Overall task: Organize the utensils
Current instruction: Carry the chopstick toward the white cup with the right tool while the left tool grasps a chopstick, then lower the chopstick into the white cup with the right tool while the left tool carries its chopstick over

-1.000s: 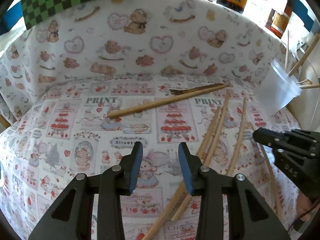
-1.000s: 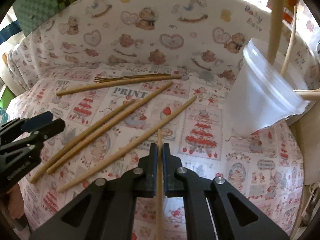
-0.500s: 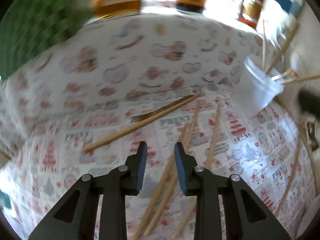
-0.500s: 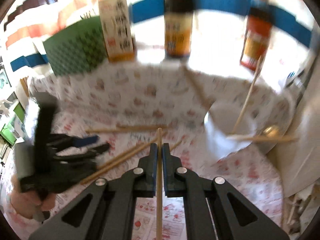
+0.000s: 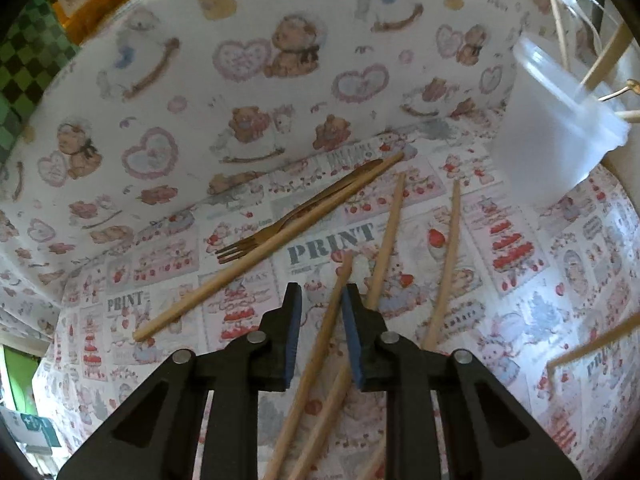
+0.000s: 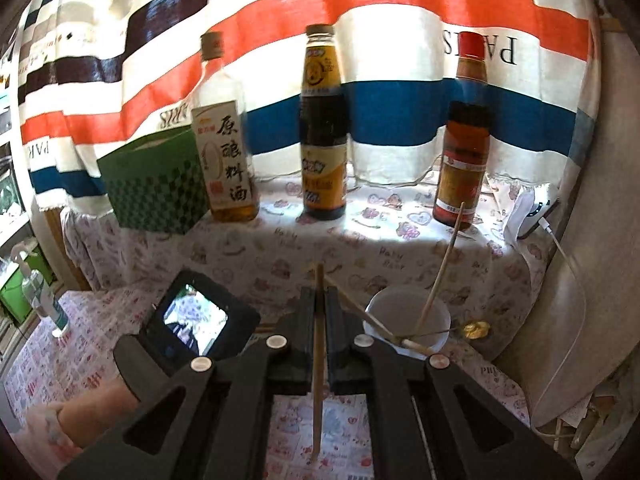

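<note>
A striped curtain [image 6: 360,40] fills the back of the right wrist view. Below it, a patterned cloth covers the counter [image 5: 520,272] and climbs the raised ledge behind it. On that ledge stand a green checked box [image 6: 156,184] and three bottles: a pale one with a yellow label [image 6: 226,148], a dark one [image 6: 323,128] and a red-capped one [image 6: 464,140].

A white plastic cup [image 6: 406,320] stands at the far right of the counter, near the wall, with chopsticks and a gold-coloured utensil leaning in it. In the left wrist view the cup [image 5: 552,136] sits beyond the loose sticks.

Loose chopsticks lie scattered on the cloth. The longest [image 5: 264,252] lies slantwise, touching a dark wooden fork [image 5: 296,216] beside it. Two more [image 5: 386,240] [image 5: 446,264] lie nearer the cup.

The left tool [image 5: 320,300] points steeply down, its jaws narrow and closing around a chopstick on the counter [image 5: 332,308]; whether the pads press on it yet I cannot tell.

The right tool [image 6: 319,300] is raised beside the cup, jaws clamped on a single chopstick [image 6: 318,360] that runs upright between them.
</note>
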Tool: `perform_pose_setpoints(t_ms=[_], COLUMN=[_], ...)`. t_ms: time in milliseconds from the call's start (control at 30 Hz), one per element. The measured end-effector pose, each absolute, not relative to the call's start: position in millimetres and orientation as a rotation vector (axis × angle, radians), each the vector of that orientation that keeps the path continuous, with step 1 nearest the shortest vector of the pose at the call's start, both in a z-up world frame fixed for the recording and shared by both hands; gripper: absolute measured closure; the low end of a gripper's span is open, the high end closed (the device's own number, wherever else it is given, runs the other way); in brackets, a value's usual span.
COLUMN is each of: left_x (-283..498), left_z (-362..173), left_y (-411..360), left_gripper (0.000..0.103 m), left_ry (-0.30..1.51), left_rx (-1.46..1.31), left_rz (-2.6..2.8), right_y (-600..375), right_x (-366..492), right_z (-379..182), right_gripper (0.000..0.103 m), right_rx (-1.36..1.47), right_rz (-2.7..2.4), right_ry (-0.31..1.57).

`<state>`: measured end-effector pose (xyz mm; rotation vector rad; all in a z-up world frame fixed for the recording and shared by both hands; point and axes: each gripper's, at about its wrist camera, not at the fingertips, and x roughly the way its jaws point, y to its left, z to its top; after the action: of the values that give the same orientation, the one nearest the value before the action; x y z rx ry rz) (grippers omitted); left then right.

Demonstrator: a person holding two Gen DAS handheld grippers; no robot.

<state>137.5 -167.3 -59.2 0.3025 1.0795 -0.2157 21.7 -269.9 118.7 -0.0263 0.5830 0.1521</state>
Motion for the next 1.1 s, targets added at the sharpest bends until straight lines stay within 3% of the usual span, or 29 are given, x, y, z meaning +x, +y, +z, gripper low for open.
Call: perform_pose_setpoints(t_ms=[200, 233, 267, 367, 800, 1100], left_x=[150.0, 154.0, 159.3, 163.1, 107.9, 69.9], left_z=[-63.2, -63.7, -63.9, -54.9, 100.9, 162.9], left_y=[-161.4, -159.0, -158.0, -153.7, -153.2, -152.8], left_gripper=[0.085, 0.087, 0.097, 0.097, 0.099, 0.1], left_ry=[1.078, 1.084, 1.095, 1.083, 0.712, 0.53], left_rx=[0.206, 0.177, 0.162, 0.169, 0.143, 0.111], left_rz=[-0.243, -0.251, -0.261, -0.244, -0.253, -0.257], right_y=[-280.8, -282.0, -283.1, -287.0, -308.9, -332.3], right_x=[31.5, 31.9, 31.7, 29.6, 12.3, -2.6], right_z=[117.0, 117.6, 118.6, 123.1, 146.3, 161.7], right_gripper=[0.099, 0.099, 0.099, 0.099, 0.099, 0.099], right_rx=[-0.002, -0.002, -0.001, 0.005, 0.053, 0.101], right_rz=[0.14, 0.143, 0.141, 0.128, 0.146, 0.163], right_ry=[0.582, 0.58, 0.577, 0.55, 0.455, 0.343])
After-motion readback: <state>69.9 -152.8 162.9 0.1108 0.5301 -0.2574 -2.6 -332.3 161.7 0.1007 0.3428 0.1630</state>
